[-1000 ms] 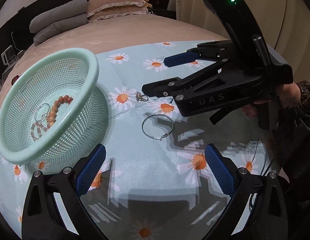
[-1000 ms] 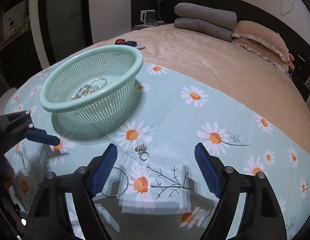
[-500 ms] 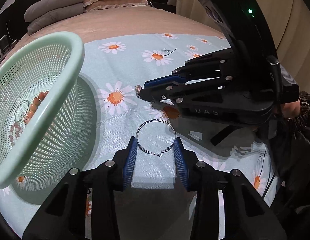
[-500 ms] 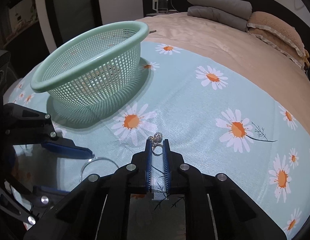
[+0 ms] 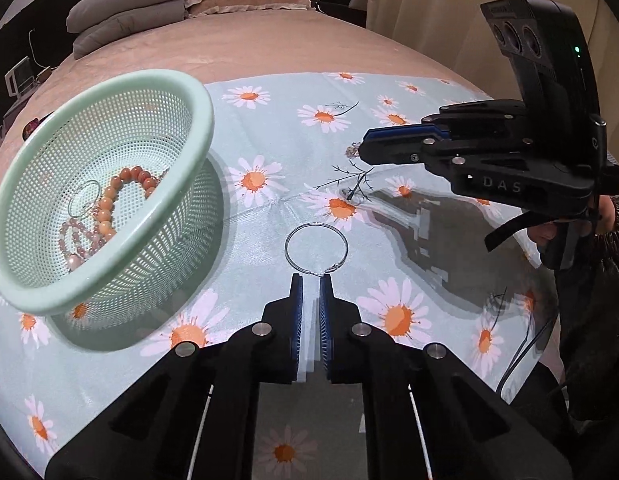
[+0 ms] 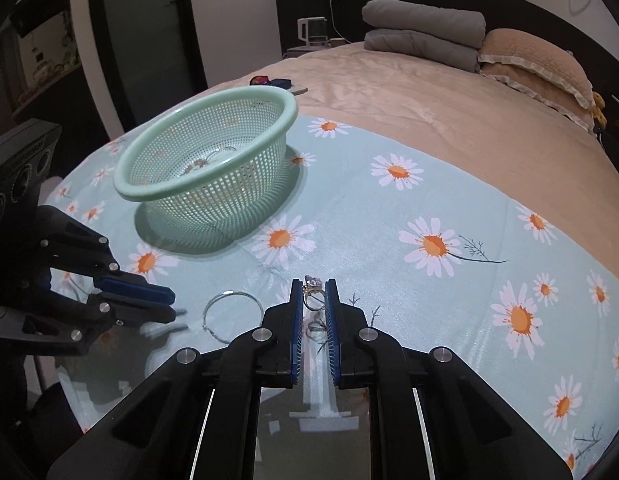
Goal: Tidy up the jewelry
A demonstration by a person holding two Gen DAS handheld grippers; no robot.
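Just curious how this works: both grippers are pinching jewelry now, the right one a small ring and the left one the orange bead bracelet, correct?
Not quite. The left gripper is shut on the thin silver hoop, as the left wrist view shows. The orange bead bracelet lies in the green basket. The right gripper does pinch a small ring.

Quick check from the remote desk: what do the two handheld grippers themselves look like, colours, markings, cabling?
Both are matte black with silver rivets and blue ribbed finger pads. The right gripper bears "DAS" lettering, a camera block with a green light, and a dark cable; a dark sleeve shows behind its handle. The left gripper has thin white lines along its arms.
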